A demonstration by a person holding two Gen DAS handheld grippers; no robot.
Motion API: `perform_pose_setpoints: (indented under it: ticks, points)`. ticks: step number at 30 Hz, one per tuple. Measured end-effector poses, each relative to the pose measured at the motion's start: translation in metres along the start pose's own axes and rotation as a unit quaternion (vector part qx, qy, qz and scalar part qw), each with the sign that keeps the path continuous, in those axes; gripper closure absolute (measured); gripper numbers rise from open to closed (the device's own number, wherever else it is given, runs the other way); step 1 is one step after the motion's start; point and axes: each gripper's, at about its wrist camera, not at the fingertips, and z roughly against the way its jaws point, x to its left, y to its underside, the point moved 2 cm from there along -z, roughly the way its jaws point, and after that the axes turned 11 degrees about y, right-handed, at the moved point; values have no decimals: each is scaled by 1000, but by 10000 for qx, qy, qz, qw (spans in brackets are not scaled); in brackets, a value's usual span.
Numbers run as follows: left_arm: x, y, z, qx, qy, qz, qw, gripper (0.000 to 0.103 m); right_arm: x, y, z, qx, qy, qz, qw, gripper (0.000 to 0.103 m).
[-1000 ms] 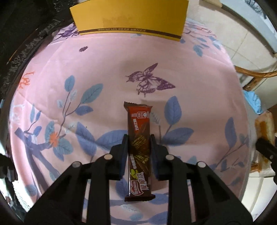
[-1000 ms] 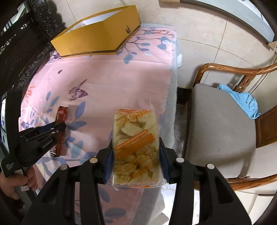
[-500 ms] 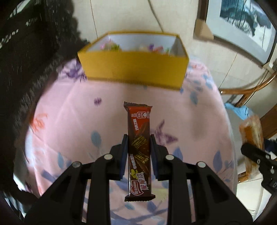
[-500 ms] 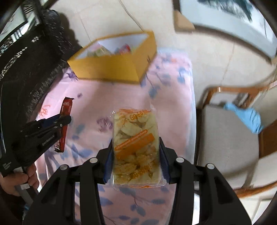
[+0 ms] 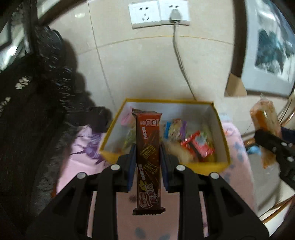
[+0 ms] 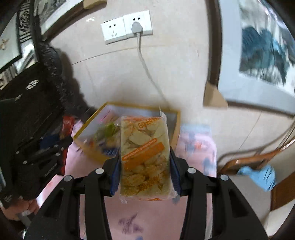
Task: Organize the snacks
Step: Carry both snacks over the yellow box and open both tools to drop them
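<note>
My left gripper (image 5: 147, 153) is shut on a brown chocolate wafer bar (image 5: 148, 158), held lengthwise in the air before the open yellow box (image 5: 224, 140). Several bright wrapped snacks (image 5: 195, 144) lie inside the box. In the right wrist view my right gripper (image 6: 144, 162) is shut on a clear pack of crackers (image 6: 144, 157) with an orange label, raised in front of the same yellow box (image 6: 177, 127). The cracker pack (image 5: 264, 120) and right gripper show at the right edge of the left wrist view. The left gripper (image 6: 53, 147) with the bar appears at the left of the right wrist view.
The box stands at the far end of a pink flowered tablecloth (image 5: 237, 184), against a tiled wall with sockets (image 5: 159, 13) and a plugged cable. Dark carved furniture (image 5: 27, 110) borders the left. A wooden chair (image 6: 258, 160) with a blue cloth (image 6: 260, 175) stands right.
Both grippers rose and advanced toward the yellow box, each keeping its snack. The box, earlier far off with only its side showing, now sits close with its inside visible.
</note>
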Motion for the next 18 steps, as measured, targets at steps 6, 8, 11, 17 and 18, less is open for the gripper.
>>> perform_pose_setpoints:
  ticks: [6,8,11,17,18]
  points:
    - [12,-22,-54,299,13,-77,9995,79,6,-28,-63,359,85,-153,9992,57]
    - [18,-21,-65,393,65,15,9992,79,9,-29,-80,426,151,-72,9990,57]
    - [26,-17,-78,494,-4,155,9987,79,13,-24,-96,575,124,-69,9982,57]
    - [33,-23,-86,329,-615,141,9975,2,21,-25,-116,350,586,53,9977,1]
    - [34,-23,-82,186,-547,162,9982,2,20,-25,-114,258,624,29,9977,1]
